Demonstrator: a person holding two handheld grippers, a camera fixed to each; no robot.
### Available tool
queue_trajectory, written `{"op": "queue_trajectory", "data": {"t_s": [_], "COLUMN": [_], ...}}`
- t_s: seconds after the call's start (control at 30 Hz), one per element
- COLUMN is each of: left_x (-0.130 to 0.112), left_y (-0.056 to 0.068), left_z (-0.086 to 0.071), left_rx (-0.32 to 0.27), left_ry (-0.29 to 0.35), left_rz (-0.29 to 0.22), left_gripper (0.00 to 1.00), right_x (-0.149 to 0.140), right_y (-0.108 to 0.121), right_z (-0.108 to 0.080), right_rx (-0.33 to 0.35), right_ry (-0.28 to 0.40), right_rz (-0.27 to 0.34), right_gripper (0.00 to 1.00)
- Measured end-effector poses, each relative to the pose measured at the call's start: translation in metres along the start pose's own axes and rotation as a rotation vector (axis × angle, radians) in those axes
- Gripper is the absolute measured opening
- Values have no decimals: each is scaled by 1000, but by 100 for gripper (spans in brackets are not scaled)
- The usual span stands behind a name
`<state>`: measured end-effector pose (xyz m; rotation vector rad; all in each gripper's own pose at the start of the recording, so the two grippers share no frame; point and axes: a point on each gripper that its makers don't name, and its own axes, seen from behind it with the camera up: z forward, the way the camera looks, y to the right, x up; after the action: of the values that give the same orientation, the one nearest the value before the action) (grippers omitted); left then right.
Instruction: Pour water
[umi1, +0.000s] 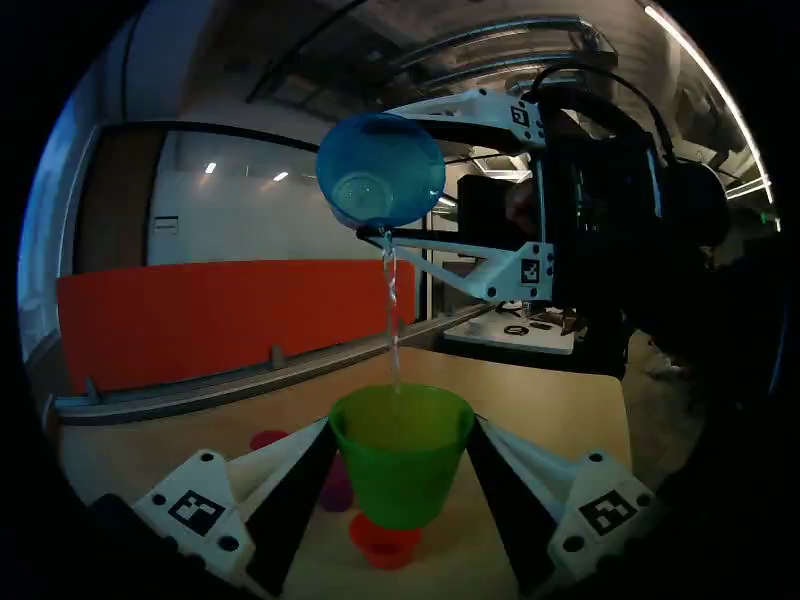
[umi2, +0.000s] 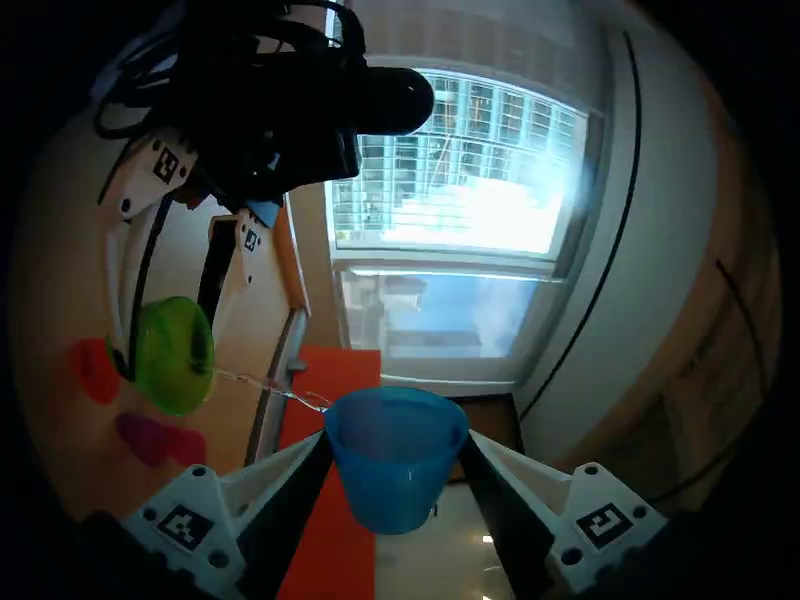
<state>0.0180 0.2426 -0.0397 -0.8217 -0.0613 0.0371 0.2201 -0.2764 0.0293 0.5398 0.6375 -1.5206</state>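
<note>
Left fingers grip green cup; right, blue cup.

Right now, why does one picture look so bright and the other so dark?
Right gripper view: the window glares white, though the blue cup stays sharp. Left gripper view: dim indoor light, green cup clear, straight lines bowed by the fisheye.

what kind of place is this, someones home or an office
Most likely an office or lab workspace, not a home: a glass partition above an orange panel, a long ceiling strip light, and a wide window with blinds near the wooden table.
</note>
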Motion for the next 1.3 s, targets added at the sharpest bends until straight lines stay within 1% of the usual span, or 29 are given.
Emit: {"op": "queue_trajectory", "data": {"t_s": [0.57, 0.87, 1.07, 1.17, 1.3], "left_x": [3, 3, 2, 3, 3], "left_y": [2, 2, 2, 2, 2], "left_z": [-1, -1, -2, -2, -2], "left_rx": [-2, -2, -1, -2, 0], "left_ry": [9, 12, 12, 13, 12], "left_rz": [-1, 0, 1, -1, 1], "left_gripper": [87, 87, 87, 87, 87], "right_x": [14, 17, 14, 12, 9], "right_y": [2, 2, -1, -1, -2], "right_z": [0, 0, 1, -1, -3], "right_rx": [-4, -3, 1, 3, 0], "right_ry": [14, 18, 16, 17, 18], "right_rz": [-64, -70, -47, -12, 71], "right_gripper": [89, 90, 90, 90, 90]}}
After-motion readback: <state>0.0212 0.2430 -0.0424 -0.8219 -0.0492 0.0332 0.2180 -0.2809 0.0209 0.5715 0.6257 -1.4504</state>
